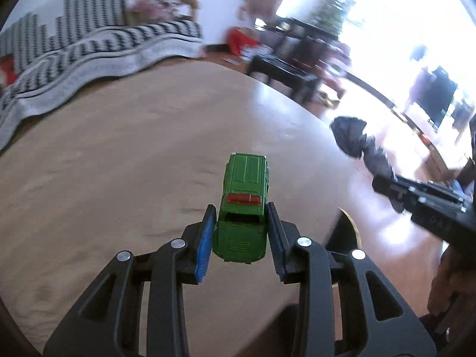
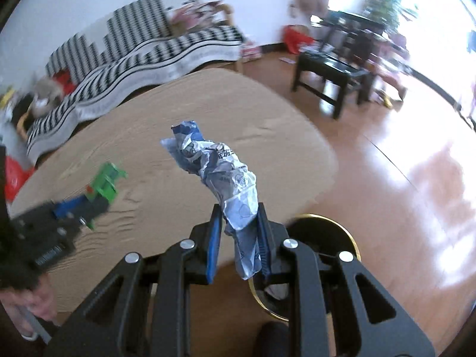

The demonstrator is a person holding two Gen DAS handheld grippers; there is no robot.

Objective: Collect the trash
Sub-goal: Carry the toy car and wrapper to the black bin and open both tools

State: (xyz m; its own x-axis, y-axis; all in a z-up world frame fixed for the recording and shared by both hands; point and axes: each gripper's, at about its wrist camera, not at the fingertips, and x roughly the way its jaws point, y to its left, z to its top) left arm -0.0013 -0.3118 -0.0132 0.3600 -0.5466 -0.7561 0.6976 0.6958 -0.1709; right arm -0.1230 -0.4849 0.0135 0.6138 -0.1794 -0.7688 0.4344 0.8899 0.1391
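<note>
1. Your left gripper (image 1: 241, 232) has its jaws clamped on a green toy car (image 1: 244, 205) above the tabletop (image 1: 104, 178). A toy is not trash; binning it would be an error.
2. Your right gripper (image 2: 238, 238) pinches a crumpled wrapper (image 2: 220, 172) by one end, near the gold-rimmed bin (image 2: 351, 244). That narrow hold could slip.

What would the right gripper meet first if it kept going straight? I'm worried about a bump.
Probably the bare tan wooden tabletop: the right gripper, clamping a crumpled blue-and-white wrapper, angles down toward it. Depth is unclear.
</note>
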